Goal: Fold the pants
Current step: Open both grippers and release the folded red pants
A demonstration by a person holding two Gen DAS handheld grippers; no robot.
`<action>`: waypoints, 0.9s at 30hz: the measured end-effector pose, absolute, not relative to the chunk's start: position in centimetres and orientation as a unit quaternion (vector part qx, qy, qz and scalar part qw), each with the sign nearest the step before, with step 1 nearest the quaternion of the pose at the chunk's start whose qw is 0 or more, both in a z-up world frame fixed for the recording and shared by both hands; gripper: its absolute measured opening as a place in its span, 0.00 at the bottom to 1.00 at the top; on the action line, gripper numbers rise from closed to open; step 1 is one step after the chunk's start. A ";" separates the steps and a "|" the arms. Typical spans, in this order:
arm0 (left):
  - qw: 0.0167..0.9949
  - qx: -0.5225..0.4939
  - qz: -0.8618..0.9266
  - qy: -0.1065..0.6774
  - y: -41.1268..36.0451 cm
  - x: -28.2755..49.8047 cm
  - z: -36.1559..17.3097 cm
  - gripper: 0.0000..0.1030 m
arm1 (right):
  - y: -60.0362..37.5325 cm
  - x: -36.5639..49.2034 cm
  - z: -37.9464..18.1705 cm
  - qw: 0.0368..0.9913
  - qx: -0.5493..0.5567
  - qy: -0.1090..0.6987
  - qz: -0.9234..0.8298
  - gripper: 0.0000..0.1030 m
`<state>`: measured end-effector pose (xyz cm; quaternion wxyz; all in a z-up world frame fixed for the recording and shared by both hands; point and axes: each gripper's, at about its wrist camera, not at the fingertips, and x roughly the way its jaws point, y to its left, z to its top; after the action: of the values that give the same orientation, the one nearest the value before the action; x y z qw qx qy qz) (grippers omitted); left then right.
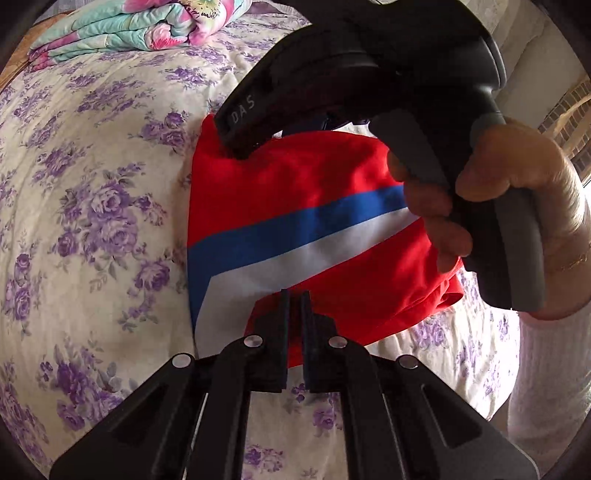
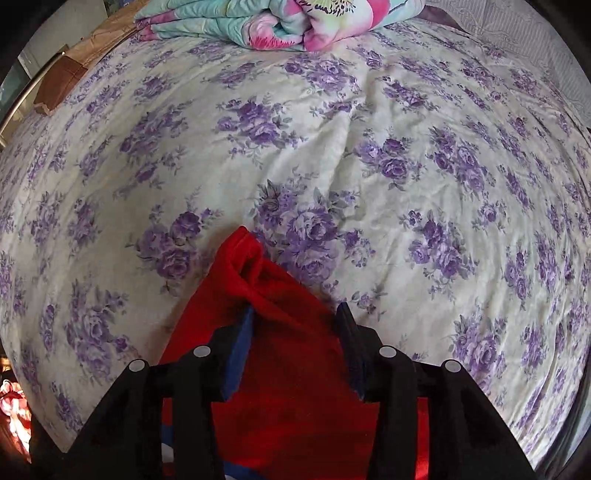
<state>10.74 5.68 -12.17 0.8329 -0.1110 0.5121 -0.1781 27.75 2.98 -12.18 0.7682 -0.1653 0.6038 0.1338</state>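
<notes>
The pants (image 1: pixel 295 206) are red with a blue and a white diagonal stripe, folded into a compact packet on the floral bedspread (image 1: pixel 92 184). My left gripper (image 1: pixel 294 295) hovers over the packet's near edge, its fingers nearly together with nothing between them. The right gripper body and the hand holding it (image 1: pixel 480 184) sit over the packet's far right side. In the right wrist view my right gripper (image 2: pixel 295 314) is open, its fingers standing either side of a raised red fold of the pants (image 2: pixel 258 273).
A folded teal and pink floral quilt (image 2: pixel 280 22) lies at the far end of the bed. A brown wooden bed frame (image 2: pixel 59 81) and a metal rail show at the far left. A white-sleeved arm (image 1: pixel 550 369) is at the right.
</notes>
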 end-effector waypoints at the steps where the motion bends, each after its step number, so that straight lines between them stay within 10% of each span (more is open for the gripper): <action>1: 0.834 -0.112 -0.178 0.510 5.7 10.7 -12.2 0.04 | 3.1 27.7 -12.3 0.770 -0.169 0.602 0.130 0.54; 9: 0.849 -0.111 -0.175 0.485 8.5 9.3 -9.1 0.04 | -1.0 24.3 -4.7 0.805 -0.103 0.560 0.170 0.60; 14: 0.854 -0.157 -0.154 0.472 12.7 9.5 -8.1 0.47 | -9.7 17.3 -1.4 0.847 -0.042 0.513 0.137 0.82; 27: 0.795 -0.238 -0.188 0.525 13.1 11.8 -11.6 0.47 | -18.4 12.6 -9.6 0.770 0.204 0.585 0.153 0.82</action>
<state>11.78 13.07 -11.57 0.7951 -0.2380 0.5253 -0.1877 12.57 -18.40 -9.56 0.7703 0.2035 0.5847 0.1526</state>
